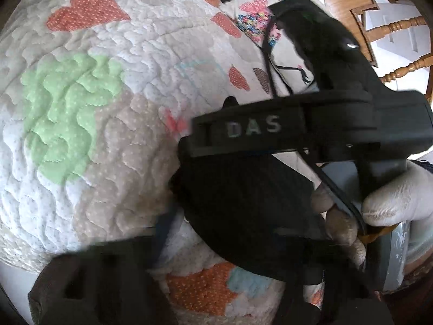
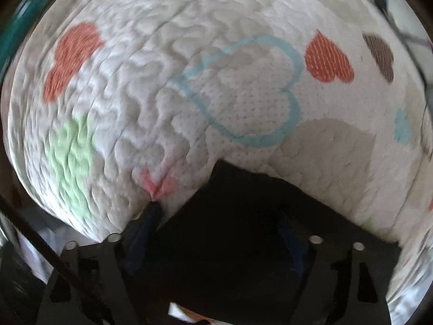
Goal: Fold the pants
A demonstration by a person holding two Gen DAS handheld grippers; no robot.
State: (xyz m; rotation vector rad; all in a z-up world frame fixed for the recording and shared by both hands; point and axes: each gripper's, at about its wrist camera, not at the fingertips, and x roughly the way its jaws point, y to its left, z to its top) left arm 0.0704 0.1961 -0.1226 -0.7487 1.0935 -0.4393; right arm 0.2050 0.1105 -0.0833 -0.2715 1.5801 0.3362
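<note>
The black pants [image 1: 243, 203] hang as a dark fold in front of my left gripper [image 1: 216, 246], whose fingers [image 1: 165, 233] close on the cloth. In the left wrist view my right gripper [image 1: 189, 138], marked DAS, is held by a gloved hand [image 1: 392, 197] just above the same fold. In the right wrist view the black pants [image 2: 232, 216] fill the space between my right gripper's fingers [image 2: 147, 222], and my right gripper [image 2: 216, 224] grips them. Both hold the cloth above a quilt with hearts [image 2: 243, 94].
The quilt [image 1: 94, 94] covers the bed, with green, orange and blue heart patches. A black cable [image 1: 270, 54] and a dark bundle [image 1: 311, 27] lie at the far right. Wooden chair rails [image 1: 400, 27] stand beyond the bed's right edge.
</note>
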